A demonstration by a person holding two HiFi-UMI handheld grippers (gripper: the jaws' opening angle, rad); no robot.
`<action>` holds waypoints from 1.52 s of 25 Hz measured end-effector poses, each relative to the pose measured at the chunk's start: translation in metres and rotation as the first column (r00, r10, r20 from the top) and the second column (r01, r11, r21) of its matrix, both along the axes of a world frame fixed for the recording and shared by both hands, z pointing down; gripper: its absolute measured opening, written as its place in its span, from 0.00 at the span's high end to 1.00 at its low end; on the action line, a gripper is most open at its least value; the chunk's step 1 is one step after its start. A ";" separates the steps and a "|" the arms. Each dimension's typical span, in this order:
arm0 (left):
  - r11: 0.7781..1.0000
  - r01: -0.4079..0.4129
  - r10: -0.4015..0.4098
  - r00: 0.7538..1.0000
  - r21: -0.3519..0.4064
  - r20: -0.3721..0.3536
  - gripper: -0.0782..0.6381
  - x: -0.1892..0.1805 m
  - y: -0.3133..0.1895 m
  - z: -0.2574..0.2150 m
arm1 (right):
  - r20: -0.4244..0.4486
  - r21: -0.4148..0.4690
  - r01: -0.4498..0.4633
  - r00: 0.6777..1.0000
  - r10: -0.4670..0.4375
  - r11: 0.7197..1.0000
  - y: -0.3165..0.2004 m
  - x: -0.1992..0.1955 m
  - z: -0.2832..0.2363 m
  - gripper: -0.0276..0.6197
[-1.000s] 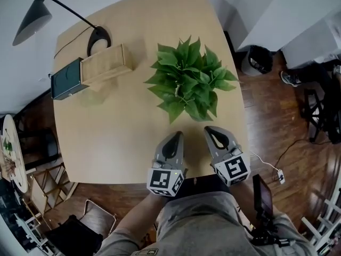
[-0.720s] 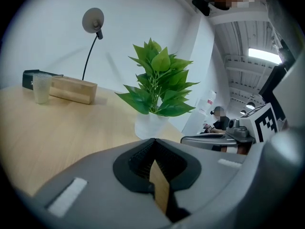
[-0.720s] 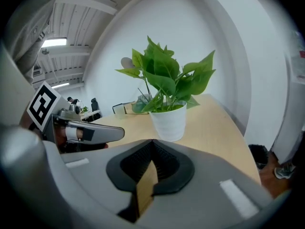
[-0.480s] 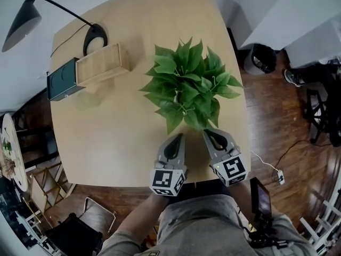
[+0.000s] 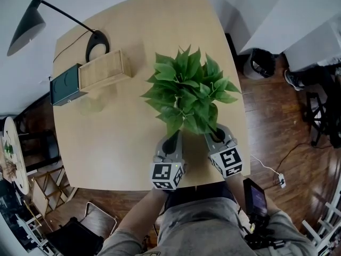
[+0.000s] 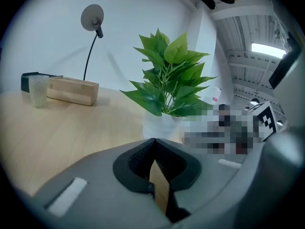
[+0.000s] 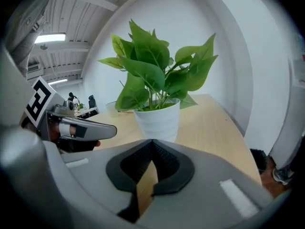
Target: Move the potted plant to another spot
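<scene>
So the green leafy plant in a white pot (image 5: 186,92) sits on the pale wooden table (image 5: 106,143), just ahead of the left gripper (image 5: 171,141) and right gripper (image 5: 217,136), both pinched together and empty. I'd squeeze the pot low and evenly, from opposite sides.

Left gripper (image 6: 153,140), right gripper (image 7: 151,141) (fingers (image 7: 214,194) together) angled down.

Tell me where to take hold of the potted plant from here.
Probably the white pot, low on its wall, squeezed between left gripper and right gripper from opposite sides. Both are shut, and the leaves overhang the rim, blocking a grip from above.
</scene>
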State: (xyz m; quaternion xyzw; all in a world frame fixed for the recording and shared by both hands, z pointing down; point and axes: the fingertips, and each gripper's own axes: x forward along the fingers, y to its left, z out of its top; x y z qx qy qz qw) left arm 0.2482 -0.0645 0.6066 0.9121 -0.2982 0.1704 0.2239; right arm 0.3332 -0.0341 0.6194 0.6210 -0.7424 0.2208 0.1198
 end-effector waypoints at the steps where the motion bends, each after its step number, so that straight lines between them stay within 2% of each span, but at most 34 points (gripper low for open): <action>1: 1.000 0.000 0.000 1.000 0.002 0.004 0.89 0.001 -0.002 0.001 | -0.004 0.000 0.000 1.000 0.000 1.000 -0.002 0.002 0.001 0.95; 6: 1.000 -0.002 0.002 1.000 0.008 0.013 0.89 0.003 -0.007 0.001 | -0.024 0.002 0.018 1.000 -0.018 1.000 -0.010 0.006 0.002 0.95; 10: 1.000 0.004 -0.004 1.000 0.006 0.014 0.89 0.003 -0.009 0.002 | -0.036 0.024 0.074 0.997 -0.073 0.997 -0.015 0.000 0.000 0.95; 11: 1.000 0.006 -0.006 1.000 0.005 0.014 0.89 0.002 -0.010 0.002 | -0.035 0.023 0.093 0.995 -0.092 0.995 -0.016 -0.002 0.001 0.87; 12: 1.000 0.008 -0.008 1.000 0.004 0.014 0.89 0.002 -0.011 0.002 | -0.033 0.018 0.111 0.993 -0.110 0.994 -0.017 -0.004 0.001 0.66; 13: 1.000 0.010 -0.010 1.000 0.002 0.014 0.89 0.002 -0.011 0.002 | -0.032 0.016 0.125 0.992 -0.125 0.992 -0.018 -0.006 0.002 0.56; 17: 1.000 0.014 -0.014 1.000 0.002 0.016 0.89 0.002 -0.013 0.003 | -0.071 0.043 0.176 0.982 -0.173 0.983 -0.025 -0.012 -0.003 0.29; 21: 1.000 0.024 -0.024 0.999 0.004 0.022 0.89 0.000 -0.015 0.004 | -0.101 0.074 0.222 0.972 -0.214 0.972 -0.040 -0.017 -0.011 0.13; 27: 0.999 0.036 -0.036 0.999 0.003 0.027 0.89 -0.005 -0.016 0.002 | -0.130 0.094 0.270 0.958 -0.257 0.958 -0.065 -0.016 -0.011 0.05; 38: 0.998 0.063 -0.063 0.998 0.018 0.026 0.89 -0.008 -0.013 -0.002 | -0.137 0.106 0.300 0.949 -0.285 0.948 -0.079 -0.009 -0.014 0.05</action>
